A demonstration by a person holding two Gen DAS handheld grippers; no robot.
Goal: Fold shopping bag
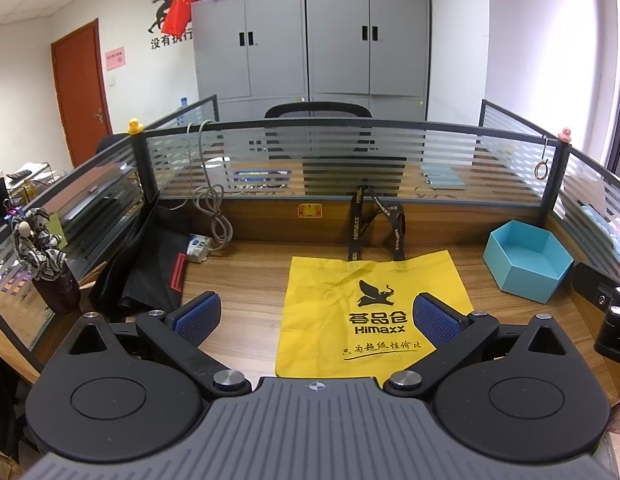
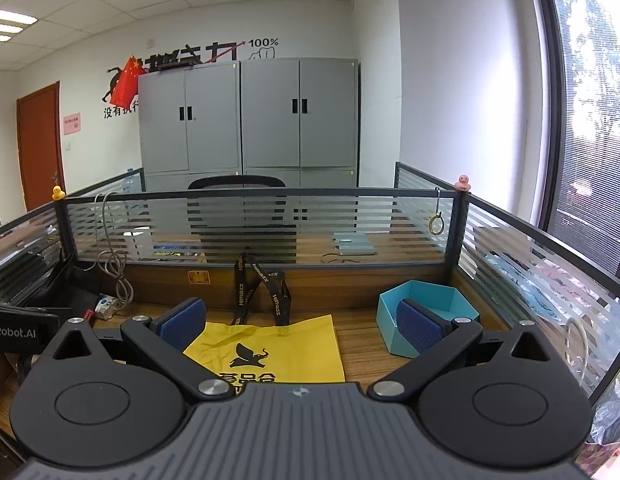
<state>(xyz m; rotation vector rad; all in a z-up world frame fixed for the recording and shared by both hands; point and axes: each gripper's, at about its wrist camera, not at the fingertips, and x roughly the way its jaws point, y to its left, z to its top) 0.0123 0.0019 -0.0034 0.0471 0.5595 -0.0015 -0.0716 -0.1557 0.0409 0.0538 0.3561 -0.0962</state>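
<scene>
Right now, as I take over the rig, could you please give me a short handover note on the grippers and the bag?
Left gripper: open, holding nothing, above the desk's near edge.
Right gripper: open, holding nothing, further right.
Yellow shopping bag: lying flat and unfolded on the wooden desk, print up, creased.
Its black handles lean up against the back panel.
Blue hexagonal box: right of the bag, apart from it.
Done: nothing, no fold made.
Left: grip an edge, fold the bag, tuck the handles.

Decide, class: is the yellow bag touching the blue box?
Apart. The left wrist view shows bare desk between the bag and the box; the right wrist view shows the same gap.
</scene>
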